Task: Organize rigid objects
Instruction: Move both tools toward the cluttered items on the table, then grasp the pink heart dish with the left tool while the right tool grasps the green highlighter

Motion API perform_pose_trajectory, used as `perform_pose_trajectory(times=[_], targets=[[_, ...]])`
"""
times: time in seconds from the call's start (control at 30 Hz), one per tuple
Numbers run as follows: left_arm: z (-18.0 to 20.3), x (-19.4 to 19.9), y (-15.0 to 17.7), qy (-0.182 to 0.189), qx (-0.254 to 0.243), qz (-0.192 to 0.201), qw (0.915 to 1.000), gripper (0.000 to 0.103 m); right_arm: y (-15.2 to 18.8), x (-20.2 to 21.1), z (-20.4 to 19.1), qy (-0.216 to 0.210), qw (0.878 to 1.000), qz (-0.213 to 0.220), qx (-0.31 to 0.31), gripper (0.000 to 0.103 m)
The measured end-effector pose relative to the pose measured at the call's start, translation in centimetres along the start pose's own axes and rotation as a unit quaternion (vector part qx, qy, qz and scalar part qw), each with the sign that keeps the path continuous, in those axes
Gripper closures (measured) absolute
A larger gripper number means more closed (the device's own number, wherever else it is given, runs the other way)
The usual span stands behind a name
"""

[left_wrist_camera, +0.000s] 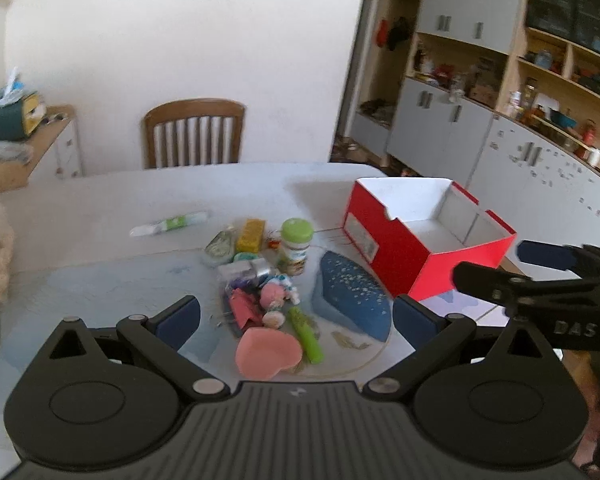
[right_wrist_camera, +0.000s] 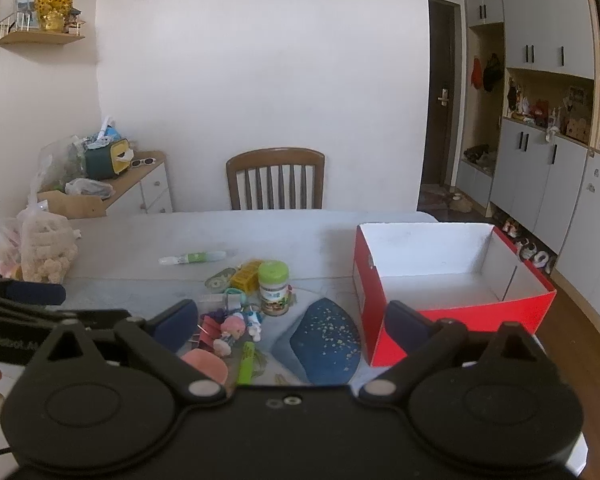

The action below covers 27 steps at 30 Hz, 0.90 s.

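A heap of small items lies on the table: a pink heart-shaped case (left_wrist_camera: pixel 269 353) (right_wrist_camera: pixel 205 363), a green marker (left_wrist_camera: pixel 305 334) (right_wrist_camera: pixel 245 362), a small doll (left_wrist_camera: pixel 275 297) (right_wrist_camera: pixel 233 330), a green-lidded jar (left_wrist_camera: pixel 296 245) (right_wrist_camera: pixel 274 287), a yellow box (left_wrist_camera: pixel 251 235) (right_wrist_camera: pixel 245 275) and a green-white tube (left_wrist_camera: pixel 171 223) (right_wrist_camera: pixel 192 257). An open red box (left_wrist_camera: pixel 428 236) (right_wrist_camera: pixel 452 292) with a white inside stands to the right. My left gripper (left_wrist_camera: pixel 296 320) hangs open above the heap's near side. My right gripper (right_wrist_camera: pixel 293 326) is open too, holding nothing.
A dark blue speckled patch (left_wrist_camera: pixel 354 294) (right_wrist_camera: pixel 326 340) lies on the table (left_wrist_camera: pixel 112 216) (right_wrist_camera: pixel 132 236) between heap and box. A wooden chair (left_wrist_camera: pixel 194 134) (right_wrist_camera: pixel 275 179) stands behind. Bags (right_wrist_camera: pixel 44 250) sit at the left edge, cabinets (left_wrist_camera: pixel 500 140) at right.
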<state>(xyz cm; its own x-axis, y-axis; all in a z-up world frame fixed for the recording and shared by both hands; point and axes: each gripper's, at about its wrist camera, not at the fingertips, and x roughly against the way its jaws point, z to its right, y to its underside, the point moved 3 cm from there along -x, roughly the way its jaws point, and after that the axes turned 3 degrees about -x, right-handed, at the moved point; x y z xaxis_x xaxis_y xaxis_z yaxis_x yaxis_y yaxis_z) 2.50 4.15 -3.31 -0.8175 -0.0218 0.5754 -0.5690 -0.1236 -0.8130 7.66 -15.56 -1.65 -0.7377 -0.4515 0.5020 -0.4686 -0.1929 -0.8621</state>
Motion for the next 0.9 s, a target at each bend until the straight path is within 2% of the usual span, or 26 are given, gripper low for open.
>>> perform_pose_trajectory(times=[0.13,0.23,0.4,0.57,0.7,0.9], targets=[[0.0,-1.7,0.1,-0.025,-0.029,0.003,0.9993,0.000,0.1,-1.8,0.2,-0.004,1.000,-0.010,0.013,0.006],[-0.3,-3.6,0.8,-0.016,-0.026,-0.011,0.9995,0.000,-0.1,-3.6,0.6,-0.016,0.999,-0.028,0.012,0.006],[-1.2,-8.0,2.6,-0.008,-0.013,-0.057,0.9983,0.000,-0.4,-7.6,1.5,-0.032,0.997,-0.070,0.006,0.007],[-1.2,-11.5,4.3,-0.006,-0.019,-0.088,0.9959,0.000,0.1,-11.8,1.8,-0.052,0.991,-0.125,-0.004,0.013],[-1.8,-13.7,5.4,-0.017,-0.005,-0.110,0.9938,0.000,1.1,-14.5,1.5,-0.067,0.985,-0.158,0.002,0.014],[-2.5,-16.1,6.4,-0.028,0.015,-0.134,0.9905,0.001,3.1,-18.3,0.9,-0.077,0.973,-0.216,0.005,0.021]])
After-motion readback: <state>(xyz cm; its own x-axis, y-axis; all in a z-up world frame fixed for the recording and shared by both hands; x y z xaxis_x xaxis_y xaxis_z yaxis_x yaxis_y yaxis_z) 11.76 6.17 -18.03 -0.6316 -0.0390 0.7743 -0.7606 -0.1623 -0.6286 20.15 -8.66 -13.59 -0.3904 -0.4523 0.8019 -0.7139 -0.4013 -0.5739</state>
